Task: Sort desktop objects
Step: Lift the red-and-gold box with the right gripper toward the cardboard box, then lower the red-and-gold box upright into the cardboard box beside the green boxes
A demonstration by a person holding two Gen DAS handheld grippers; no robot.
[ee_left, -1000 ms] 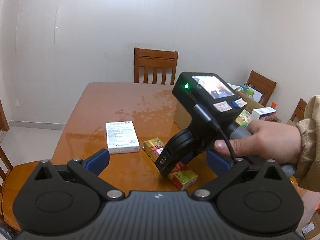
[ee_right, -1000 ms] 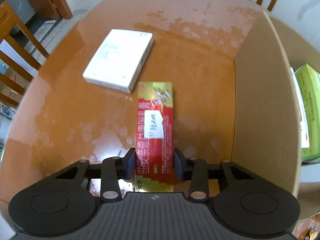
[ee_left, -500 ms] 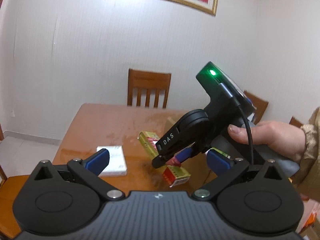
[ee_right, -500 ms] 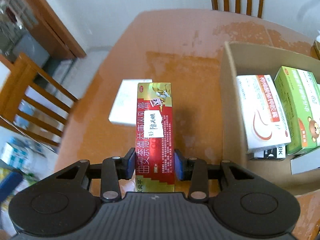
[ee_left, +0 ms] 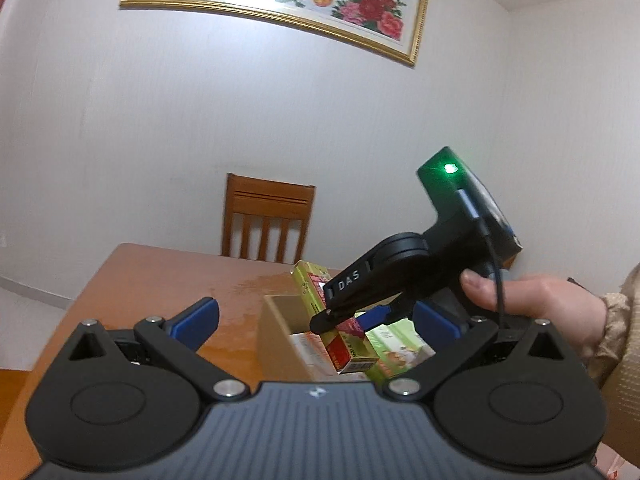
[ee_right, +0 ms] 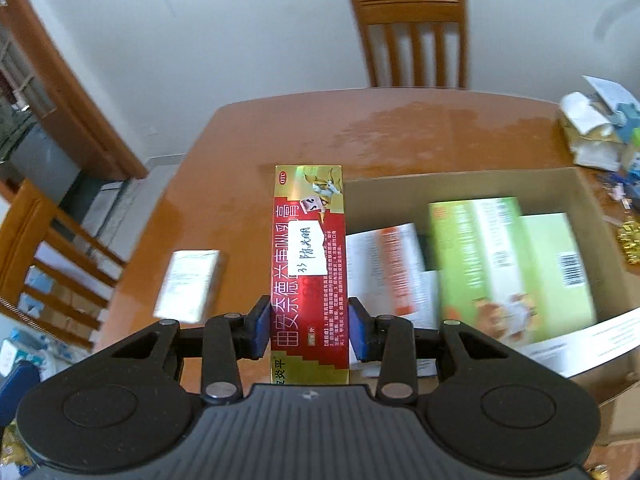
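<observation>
Right gripper (ee_right: 307, 330) pinches the red box (ee_right: 309, 276) by its long sides, blue pads tight on both. The red box is held in the air, its far end over the left wall of the carton (ee_right: 584, 184). In the left wrist view the right gripper (ee_left: 362, 314) holds it tilted above the carton's (ee_left: 276, 332) open top.

Carton is part full: green box (ee_right: 504, 264) on the right, white-red box (ee_right: 394, 268) on the left, a narrow gap between them.

Left gripper (ee_left: 312, 318) spread wide, holding nothing, raised near the carton.

White box (ee_right: 188, 284) lies flat on the table (ee_right: 248, 148) left of the carton, well apart. Bare table beyond the carton's far wall. Clutter sits at the far right table edge.
</observation>
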